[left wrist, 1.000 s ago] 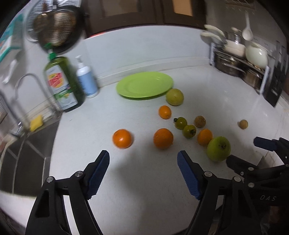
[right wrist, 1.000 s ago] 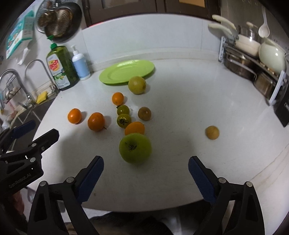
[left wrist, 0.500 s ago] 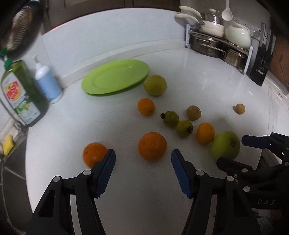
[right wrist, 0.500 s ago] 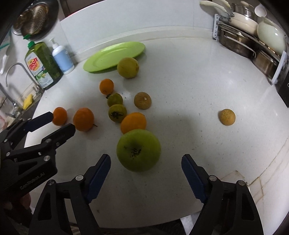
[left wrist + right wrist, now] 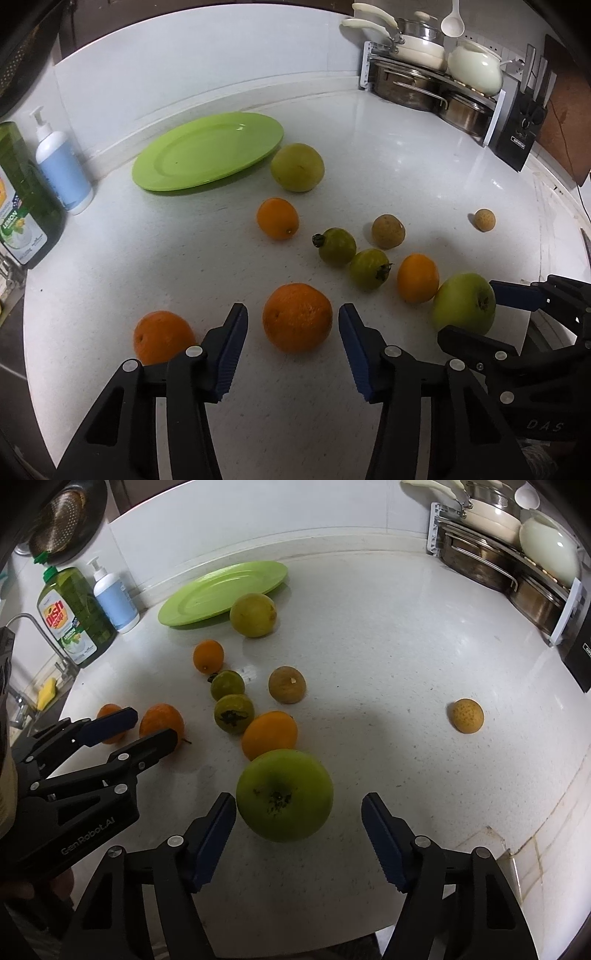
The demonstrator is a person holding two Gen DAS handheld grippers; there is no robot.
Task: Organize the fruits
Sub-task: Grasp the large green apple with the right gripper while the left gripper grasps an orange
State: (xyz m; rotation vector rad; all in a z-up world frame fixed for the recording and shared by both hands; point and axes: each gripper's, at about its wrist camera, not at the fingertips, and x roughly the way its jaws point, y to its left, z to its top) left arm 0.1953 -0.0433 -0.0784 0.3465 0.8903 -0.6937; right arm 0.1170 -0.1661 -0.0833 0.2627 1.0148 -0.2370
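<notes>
Several fruits lie loose on the white counter in front of an empty green plate [image 5: 208,149] [image 5: 225,589]. My left gripper [image 5: 293,332] is open, its blue pads on either side of a large orange [image 5: 297,317] without touching it. A second orange [image 5: 162,336] lies just left of the left finger. My right gripper [image 5: 299,823] is open around a big green apple [image 5: 284,794] [image 5: 463,304], apart from it. Beyond lie a small orange [image 5: 269,733], two green fruits [image 5: 233,710], a brown fruit [image 5: 287,685] and a yellow-green fruit [image 5: 253,614].
A dish soap bottle [image 5: 72,616] and a white pump bottle [image 5: 114,598] stand at the back left by the sink. A rack of pots [image 5: 432,81] and a knife block [image 5: 521,129] stand at the back right. A small yellow fruit [image 5: 467,715] lies alone on the right.
Both grippers have moved forward and down: the left pads now flank the large orange, and the right pads now flank the green apple. No fruit has moved.
</notes>
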